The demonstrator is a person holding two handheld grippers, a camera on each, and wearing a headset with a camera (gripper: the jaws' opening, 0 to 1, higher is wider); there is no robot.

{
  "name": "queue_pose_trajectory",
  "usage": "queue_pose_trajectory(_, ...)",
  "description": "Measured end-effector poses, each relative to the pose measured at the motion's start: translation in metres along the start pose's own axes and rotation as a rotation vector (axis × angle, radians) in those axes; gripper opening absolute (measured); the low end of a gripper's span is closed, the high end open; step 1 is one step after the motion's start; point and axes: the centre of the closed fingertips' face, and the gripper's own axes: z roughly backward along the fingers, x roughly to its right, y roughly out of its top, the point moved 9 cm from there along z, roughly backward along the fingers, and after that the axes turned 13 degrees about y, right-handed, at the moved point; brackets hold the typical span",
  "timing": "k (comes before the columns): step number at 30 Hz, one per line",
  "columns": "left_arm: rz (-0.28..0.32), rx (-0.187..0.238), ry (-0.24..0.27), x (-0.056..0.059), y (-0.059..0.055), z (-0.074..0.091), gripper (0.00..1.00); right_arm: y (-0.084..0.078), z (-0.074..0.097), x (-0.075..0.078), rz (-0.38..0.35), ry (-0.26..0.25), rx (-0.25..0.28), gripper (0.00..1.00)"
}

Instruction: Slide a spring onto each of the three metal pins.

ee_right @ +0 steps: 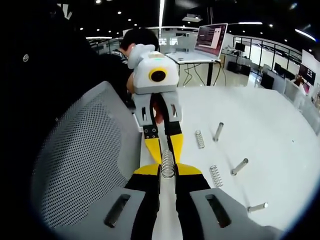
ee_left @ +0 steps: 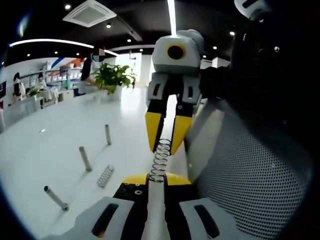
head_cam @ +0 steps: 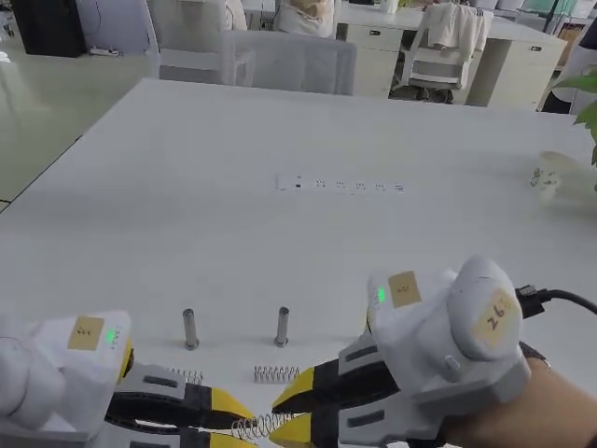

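Our spring (ee_left: 160, 160), a thin steel coil, hangs stretched by the near edge of the table (head_cam: 280, 233). The left gripper (ee_left: 155, 178) pinches one end and the right gripper (ee_right: 168, 170) the other, both with jaws nearly closed. We count two loose springs (ee_right: 216, 175) and three pins (ee_right: 239, 166) on the table.

One high view, two low views set face to face

The table (head_cam: 280, 140) is seen from above and behind in the head view, where the left gripper (head_cam: 235, 425) and right gripper (head_cam: 287, 415) are cut by the bottom edge. The gripper views are aimed at each other at close range, low over the tabletop. The spring (ee_left: 160, 160) at centre frame and the pins (ee_left: 85, 158) toward one side are shared.
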Motion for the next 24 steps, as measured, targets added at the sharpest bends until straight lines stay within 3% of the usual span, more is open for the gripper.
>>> queue_pose_trajectory(3, 0.0, -0.002, -0.001, 0.001, 0.0, 0.0, 0.02, 0.006, 0.001, -0.001, -0.004, 0.005, 0.027, 0.08)
queue_pose_trajectory(10, -0.009, -0.01, -0.006, 0.003, 0.0, -0.002, 0.02, 0.012, -0.002, -0.002, 0.009, 0.012, 0.027, 0.08)
queue_pose_trajectory(24, -0.033, -0.03, -0.01, 0.004, 0.003, -0.004, 0.02, 0.014, -0.002, 0.0, -0.036, 0.024, -0.029, 0.08)
